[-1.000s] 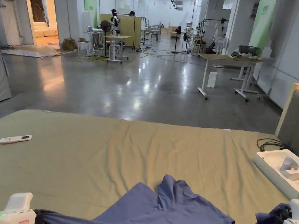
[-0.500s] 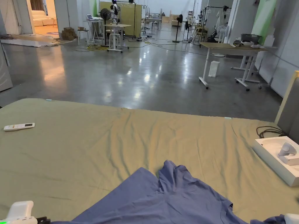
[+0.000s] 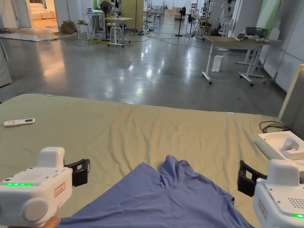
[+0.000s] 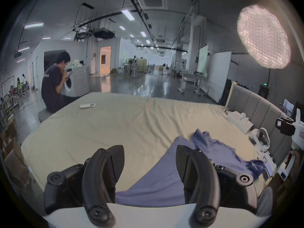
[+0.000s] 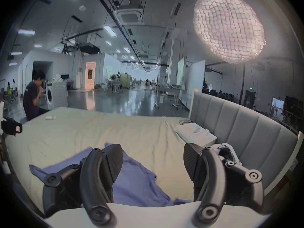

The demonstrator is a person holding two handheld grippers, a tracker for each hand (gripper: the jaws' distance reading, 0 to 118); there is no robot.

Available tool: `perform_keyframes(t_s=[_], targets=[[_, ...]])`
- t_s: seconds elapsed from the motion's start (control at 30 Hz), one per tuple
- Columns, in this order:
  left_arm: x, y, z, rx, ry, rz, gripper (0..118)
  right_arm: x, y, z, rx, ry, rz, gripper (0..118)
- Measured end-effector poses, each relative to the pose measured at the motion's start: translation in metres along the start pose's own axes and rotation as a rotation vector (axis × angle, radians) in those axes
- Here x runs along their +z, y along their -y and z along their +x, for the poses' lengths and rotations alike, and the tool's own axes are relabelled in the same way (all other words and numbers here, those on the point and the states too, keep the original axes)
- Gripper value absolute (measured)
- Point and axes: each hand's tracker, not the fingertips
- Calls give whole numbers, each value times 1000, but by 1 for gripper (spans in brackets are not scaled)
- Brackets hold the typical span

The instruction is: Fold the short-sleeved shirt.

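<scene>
A blue short-sleeved shirt lies spread on the olive sheet at the bed's near edge, with a bunched fold sticking up at its far end. My left gripper hovers above the sheet left of the shirt, jaws wide apart and empty. My right gripper hovers by the shirt's right side, also open and empty. In the left gripper view the shirt shows between and below the open jaws of the left gripper. In the right gripper view the shirt lies under the spread jaws of the right gripper.
The bed has a wrinkled olive sheet with wide free room beyond the shirt. A white remote lies at far left. A white box and a black cable sit at right by the grey headboard. A person sits at the bed's far left corner.
Both grippers held shirt fabric at the bottom edge of the view; they have let go, opened and risen. The shirt now lies loose. The head camera tilted down.
</scene>
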Motion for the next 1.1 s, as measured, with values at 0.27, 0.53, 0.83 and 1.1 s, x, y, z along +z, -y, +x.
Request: perform_keyframes(t_s=[0.27, 0.53, 0.83, 1.1], targets=[[10, -10, 74, -95, 31, 112, 20, 14, -13, -38, -41, -41, 71, 6], [9, -8, 91, -91, 13, 137, 1, 13, -8, -52, -27, -13, 81, 0], [-22, 9, -2, -27, -19, -130, 1, -12, 8, -49, 12, -46, -4, 0], [-63, 61, -108, 99, -107, -490, 3, -43, 32, -58, 40, -77, -118, 0]])
